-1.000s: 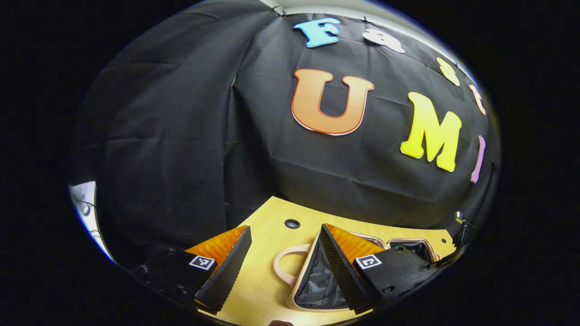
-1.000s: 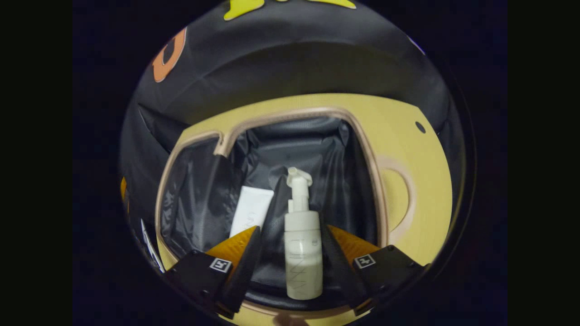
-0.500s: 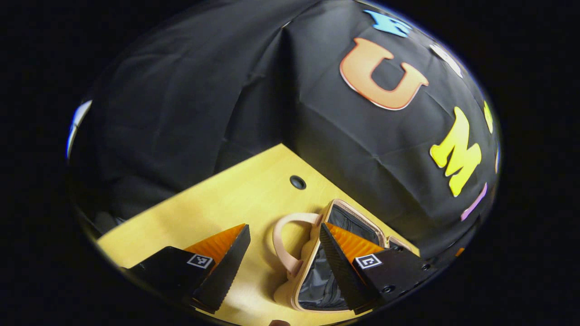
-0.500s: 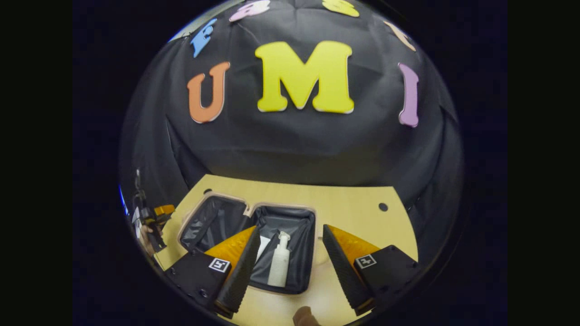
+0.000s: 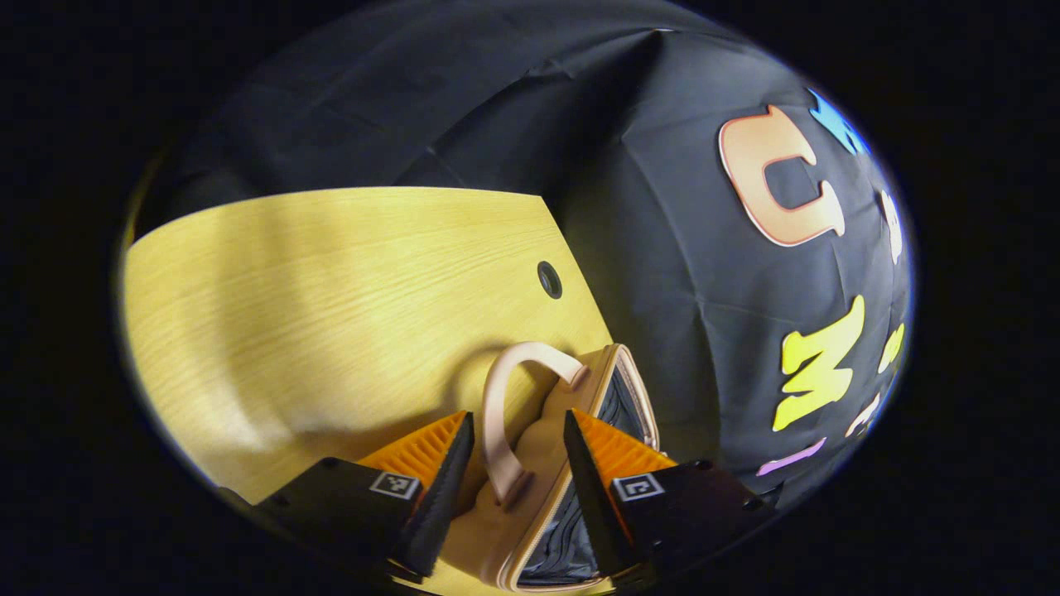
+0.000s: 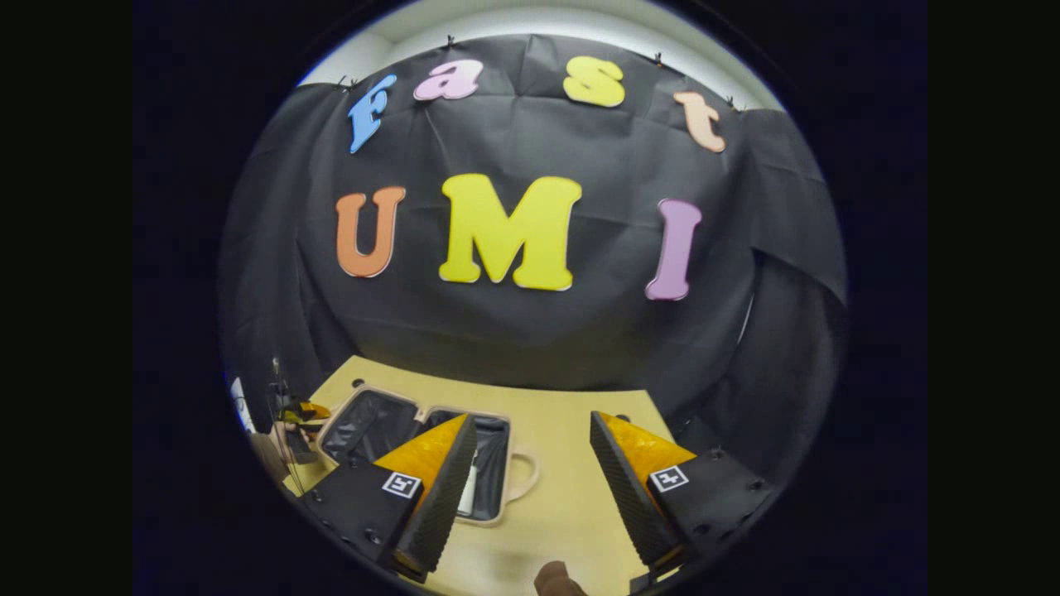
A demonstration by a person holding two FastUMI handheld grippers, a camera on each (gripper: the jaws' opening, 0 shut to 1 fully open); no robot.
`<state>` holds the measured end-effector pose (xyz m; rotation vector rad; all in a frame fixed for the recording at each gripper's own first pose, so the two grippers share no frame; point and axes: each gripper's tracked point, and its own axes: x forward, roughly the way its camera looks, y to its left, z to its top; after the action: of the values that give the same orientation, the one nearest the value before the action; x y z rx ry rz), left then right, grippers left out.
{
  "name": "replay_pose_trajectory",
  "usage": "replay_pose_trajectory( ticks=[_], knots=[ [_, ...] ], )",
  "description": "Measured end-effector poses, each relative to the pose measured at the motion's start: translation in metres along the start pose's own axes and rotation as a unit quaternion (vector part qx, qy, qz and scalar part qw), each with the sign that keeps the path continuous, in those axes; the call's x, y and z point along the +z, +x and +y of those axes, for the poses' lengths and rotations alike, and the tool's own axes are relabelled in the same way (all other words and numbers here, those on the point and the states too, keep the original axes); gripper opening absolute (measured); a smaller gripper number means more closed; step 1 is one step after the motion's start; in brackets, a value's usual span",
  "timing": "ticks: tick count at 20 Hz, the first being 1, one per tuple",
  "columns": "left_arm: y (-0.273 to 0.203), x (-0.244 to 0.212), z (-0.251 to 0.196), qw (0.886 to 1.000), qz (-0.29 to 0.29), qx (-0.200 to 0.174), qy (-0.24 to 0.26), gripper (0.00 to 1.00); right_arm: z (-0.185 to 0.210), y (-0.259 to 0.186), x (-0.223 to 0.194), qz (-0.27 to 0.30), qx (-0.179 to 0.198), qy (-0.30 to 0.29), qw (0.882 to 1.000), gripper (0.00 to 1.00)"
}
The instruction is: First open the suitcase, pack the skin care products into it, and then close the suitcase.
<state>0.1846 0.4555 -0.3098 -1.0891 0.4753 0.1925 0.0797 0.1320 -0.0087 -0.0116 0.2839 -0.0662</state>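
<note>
Your left gripper (image 5: pixel 511 480) sits low over one end of the suitcase (image 5: pixel 538 497), fingers apart — the pale loop handle (image 5: pixel 505 414) stands up between them without either finger visibly pressing on it, and the right-hand finger (image 5: pixel 590 488) overlaps the zipped rim and the dark lining. That end of the case lies near the tabletop's (image 5: pixel 331 281) back edge, close to the small round hole (image 5: pixel 549 280) in the wood.

Your right gripper (image 6: pixel 534 488) hangs above the tabletop (image 6: pixel 563 488) with its fingers wide apart and nothing between them. From there the suitcase (image 6: pixel 373 422) lies open toward the tabletop's back left corner, both dark-lined halves showing, and a white skin care product (image 6: pixel 469 490) peeks out inside the nearer half just past your left-hand finger (image 6: pixel 439 488) — the rest is hidden.
</note>
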Motion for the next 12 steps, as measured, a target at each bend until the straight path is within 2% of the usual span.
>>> replay_pose_trajectory(
  ticks=[1, 2, 3, 4, 5, 7, 10, 12],
  knots=[
    [0.003, -0.004, 0.003, 1.0, 0.003, 0.004, 0.003, 0.78, -0.001, -0.006, -0.002, -0.001, -0.002, 0.003, 1.0, 0.77],
    [0.003, -0.003, 0.002, 1.0, 0.002, 0.003, 0.0, 0.59, -0.005, -0.011, -0.002, -0.002, -0.005, 0.009, 1.0, 0.81],
    [0.001, -0.001, 0.002, 1.0, -0.003, 0.007, -0.004, 0.58, -0.008, -0.013, -0.001, -0.004, -0.005, 0.018, 1.0, 0.81],
    [0.002, 0.0, 0.006, 1.0, -0.002, 0.018, 0.0, 0.62, -0.011, -0.015, -0.001, -0.005, -0.005, 0.025, 1.0, 0.8],
    [0.002, 0.0, 0.015, 0.999, -0.003, 0.039, 0.007, 0.42, -0.018, -0.019, -0.001, -0.01, -0.007, 0.026, 1.0, 0.79],
    [0.0, 0.0, 0.012, 0.999, -0.008, 0.047, 0.007, 0.16, -0.03, -0.03, 0.002, -0.023, -0.01, 0.019, 0.999, 0.79],
    [-0.008, 0.003, 0.006, 0.997, -0.018, 0.065, 0.03, 0.08, -0.054, -0.047, 0.006, -0.042, -0.016, 0.01, 0.999, 0.79],
    [-0.017, 0.01, -0.012, 0.996, -0.037, 0.071, 0.044, 0.07, -0.069, -0.057, 0.017, -0.065, -0.014, 0.004, 0.998, 0.79]
  ],
)
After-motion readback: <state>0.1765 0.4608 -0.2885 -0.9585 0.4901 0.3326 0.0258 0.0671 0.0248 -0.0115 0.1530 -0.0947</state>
